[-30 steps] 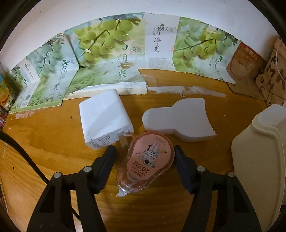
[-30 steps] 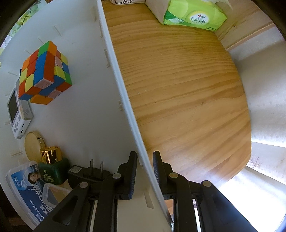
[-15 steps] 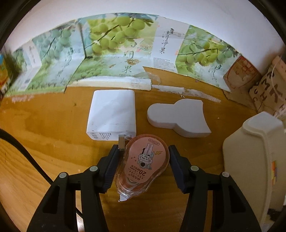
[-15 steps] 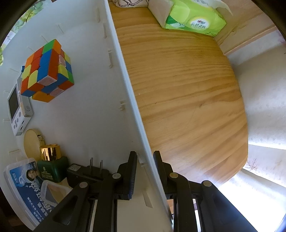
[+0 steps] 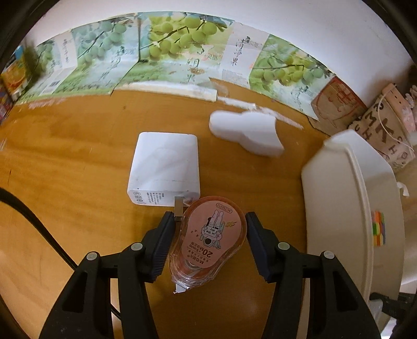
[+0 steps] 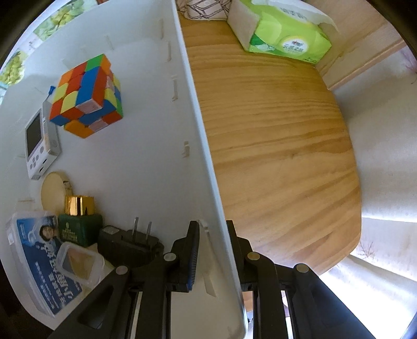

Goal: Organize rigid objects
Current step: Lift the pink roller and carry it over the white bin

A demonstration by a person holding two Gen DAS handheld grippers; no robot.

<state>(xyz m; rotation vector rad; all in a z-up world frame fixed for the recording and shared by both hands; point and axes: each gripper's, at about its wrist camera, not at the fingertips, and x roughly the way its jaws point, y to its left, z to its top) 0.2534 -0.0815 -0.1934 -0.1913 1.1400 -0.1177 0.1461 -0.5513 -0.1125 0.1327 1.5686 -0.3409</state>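
Looks like a home: wooden table (image 6: 273, 146) bearing a tissue pack (image 6: 284, 34), grape-printed cartons (image 5: 166, 52) behind it against a white wall, pale bedding beside.

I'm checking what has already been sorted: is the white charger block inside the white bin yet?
No, the white charger block lies on the wooden table, apart from the white bin off to the side.

I see a wooden table (image 5: 78, 161) standing against a white wall (image 5: 299, 23), with grape-printed cardboard (image 5: 166, 49) leaning along it. Beyond the table's rounded edge, bright light falls on a pale floor (image 6: 385, 187).
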